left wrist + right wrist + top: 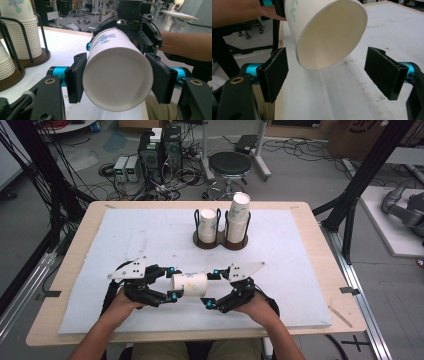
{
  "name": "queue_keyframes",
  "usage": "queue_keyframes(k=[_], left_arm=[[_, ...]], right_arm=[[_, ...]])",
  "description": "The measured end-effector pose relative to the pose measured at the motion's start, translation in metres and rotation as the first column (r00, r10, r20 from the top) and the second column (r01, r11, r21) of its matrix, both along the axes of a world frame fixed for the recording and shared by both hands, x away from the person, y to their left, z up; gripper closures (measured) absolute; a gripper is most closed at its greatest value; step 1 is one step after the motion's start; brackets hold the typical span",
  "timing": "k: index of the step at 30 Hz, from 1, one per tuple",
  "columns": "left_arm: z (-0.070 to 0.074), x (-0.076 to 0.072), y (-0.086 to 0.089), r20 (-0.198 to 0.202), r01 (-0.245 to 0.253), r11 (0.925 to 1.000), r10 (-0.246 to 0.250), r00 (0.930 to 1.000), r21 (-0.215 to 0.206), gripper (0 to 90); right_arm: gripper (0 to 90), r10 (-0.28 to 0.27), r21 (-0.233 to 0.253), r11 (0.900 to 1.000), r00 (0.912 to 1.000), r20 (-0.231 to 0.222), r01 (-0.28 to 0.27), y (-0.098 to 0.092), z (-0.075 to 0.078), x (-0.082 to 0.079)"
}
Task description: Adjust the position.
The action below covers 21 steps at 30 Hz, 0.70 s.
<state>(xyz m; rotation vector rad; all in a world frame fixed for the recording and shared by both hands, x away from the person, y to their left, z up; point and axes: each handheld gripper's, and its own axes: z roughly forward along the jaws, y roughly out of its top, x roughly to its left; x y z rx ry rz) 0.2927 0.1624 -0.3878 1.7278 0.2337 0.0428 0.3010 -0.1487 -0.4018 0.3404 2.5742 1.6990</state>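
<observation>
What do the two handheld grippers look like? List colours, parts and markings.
Both the left gripper and right gripper are black, with turquoise metal cylinders at the jaw bases and flat black, rough-faced pads. Each carries a grey three-cornered plate dotted with small holes. Brass-coloured eyelets sit on the black frames. The forearms are bare, no sleeves.

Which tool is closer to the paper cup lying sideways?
Left. The left tool squeezes the paper cup between its jaws. The right tool is open in front of the cup's mouth, not touching it.
</observation>
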Motion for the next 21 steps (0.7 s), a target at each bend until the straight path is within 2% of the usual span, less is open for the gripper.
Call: queue_keyframes(k=[13, 16, 21], left_arm=[[-0.0011, -0.0016, -0.0059, -0.007, 0.037, 0.9993, -0.037, 0.9993, -0.005, 37.0], [-0.0014, -0.0011, -0.0036, -0.012, 0.037, 0.9993, -0.037, 0.9992, -0.012, 37.1], [-0.0023, -0.0017, -0.0014, -0.017, 0.042, 0.9990, -0.042, 0.9990, -0.013, 37.1]], right_arm=[[20.4, 0.032, 0.035, 0.999, 0.9994, -0.017, -0.031, 0.0037, -0.0001, 0.0003], [27.5, 0.046, 0.051, 0.998, 0.9989, -0.003, -0.046, 0.0019, 0.0007, 0.0002], [28.9, 0.055, 0.051, 0.997, 0.9984, 0.008, -0.056, 0.0031, 0.0007, -0.0009]])
